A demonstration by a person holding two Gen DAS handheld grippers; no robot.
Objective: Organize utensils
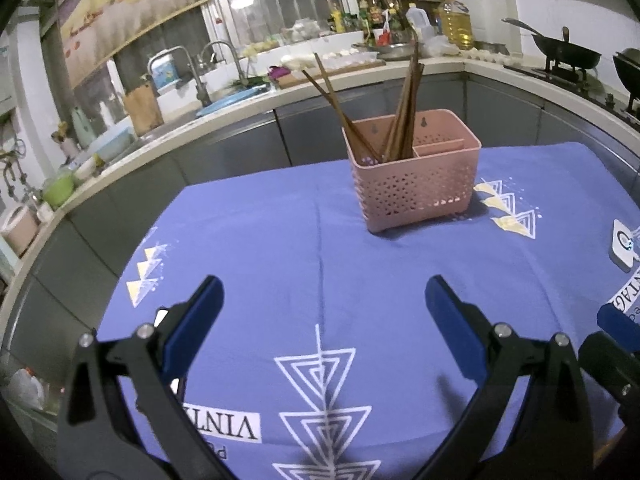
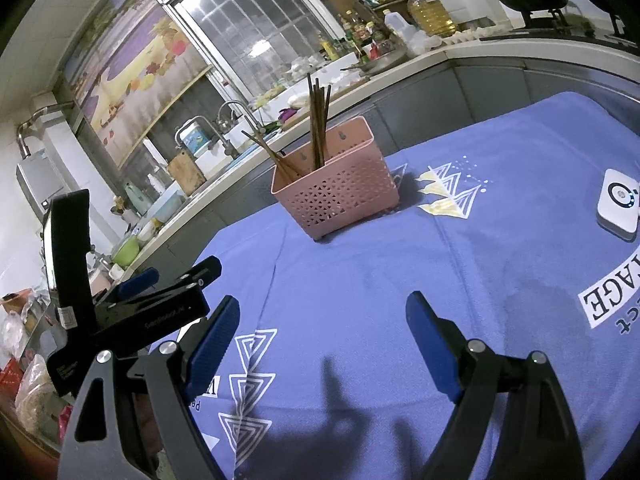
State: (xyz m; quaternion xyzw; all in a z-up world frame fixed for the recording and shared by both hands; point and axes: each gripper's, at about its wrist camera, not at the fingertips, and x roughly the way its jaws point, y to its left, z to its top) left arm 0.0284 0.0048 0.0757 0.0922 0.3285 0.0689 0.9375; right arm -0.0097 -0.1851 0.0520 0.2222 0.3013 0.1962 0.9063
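Observation:
A pink perforated utensil holder (image 1: 414, 182) (image 2: 340, 190) stands upright on the blue cloth at the table's far side. Several brown chopsticks (image 1: 404, 120) (image 2: 318, 124) stick out of its left compartment, some leaning left. Its smaller right compartment looks empty. My left gripper (image 1: 324, 292) hovers open over the near part of the cloth, nothing between its blue pads. My right gripper (image 2: 322, 312) is also open and empty, a little to the right of the left one. The left gripper's body (image 2: 160, 304) shows at the left of the right wrist view.
A small white device (image 2: 618, 204) (image 1: 624, 246) lies on the cloth at the right. Beyond the blue tablecloth (image 1: 280, 240) runs a kitchen counter with a sink and taps (image 1: 208, 76), bottles (image 1: 372, 12) and a wok on a stove (image 1: 568, 54).

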